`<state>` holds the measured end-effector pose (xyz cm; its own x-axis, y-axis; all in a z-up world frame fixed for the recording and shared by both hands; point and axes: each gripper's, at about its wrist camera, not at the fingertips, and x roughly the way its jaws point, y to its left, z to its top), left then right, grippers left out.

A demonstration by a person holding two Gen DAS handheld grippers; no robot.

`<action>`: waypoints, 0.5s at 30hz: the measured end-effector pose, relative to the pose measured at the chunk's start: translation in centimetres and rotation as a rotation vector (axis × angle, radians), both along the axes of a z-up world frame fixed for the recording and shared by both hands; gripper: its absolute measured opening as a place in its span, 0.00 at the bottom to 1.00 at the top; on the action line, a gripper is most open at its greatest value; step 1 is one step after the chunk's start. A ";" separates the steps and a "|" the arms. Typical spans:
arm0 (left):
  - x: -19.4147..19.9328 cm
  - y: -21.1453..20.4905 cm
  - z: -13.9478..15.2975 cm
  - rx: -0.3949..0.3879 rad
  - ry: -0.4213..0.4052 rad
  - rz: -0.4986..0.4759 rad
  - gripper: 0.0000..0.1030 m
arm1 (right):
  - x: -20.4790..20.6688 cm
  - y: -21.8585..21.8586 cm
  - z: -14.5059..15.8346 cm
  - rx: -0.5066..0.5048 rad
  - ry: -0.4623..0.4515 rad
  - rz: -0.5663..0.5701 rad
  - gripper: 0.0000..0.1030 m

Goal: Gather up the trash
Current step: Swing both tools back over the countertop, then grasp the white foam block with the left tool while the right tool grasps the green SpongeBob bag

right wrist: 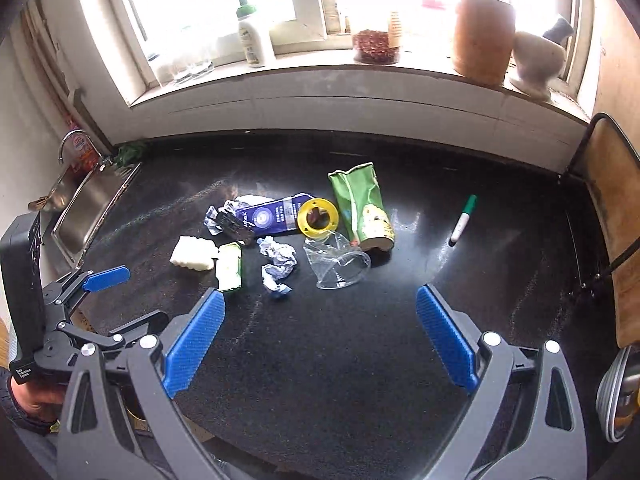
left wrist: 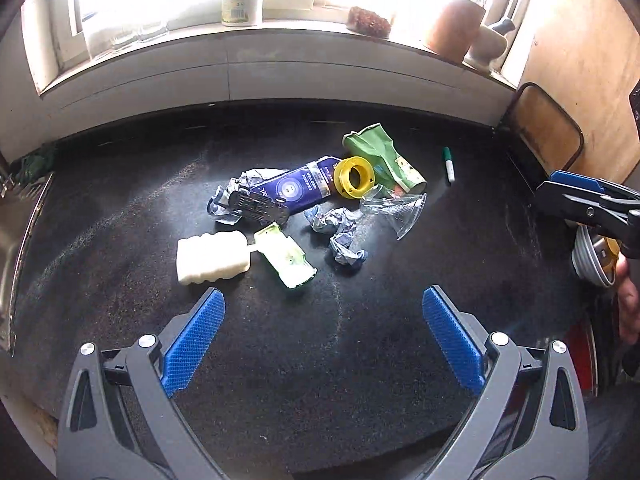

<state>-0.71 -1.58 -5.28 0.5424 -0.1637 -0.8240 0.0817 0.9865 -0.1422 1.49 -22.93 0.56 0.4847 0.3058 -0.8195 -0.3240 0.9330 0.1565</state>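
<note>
Both the left gripper (left wrist: 323,348) and the right gripper (right wrist: 320,342) hang released, jaws empty, low in frame; the crushed clear cup (right wrist: 338,266) at centre could skid from a pinch across the worktop (right wrist: 360,360).

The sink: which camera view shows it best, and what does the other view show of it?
The right wrist view: the sink shows its steel basin and the tap behind it. The left wrist view catches only a distorted strip of rim and basin at the left edge.
</note>
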 end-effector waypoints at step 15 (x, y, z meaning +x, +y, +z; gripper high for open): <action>4.0 6.0 -3.5 0.199 -0.024 -0.165 0.94 | 6.5 -0.5 -3.0 -0.007 0.052 0.033 0.91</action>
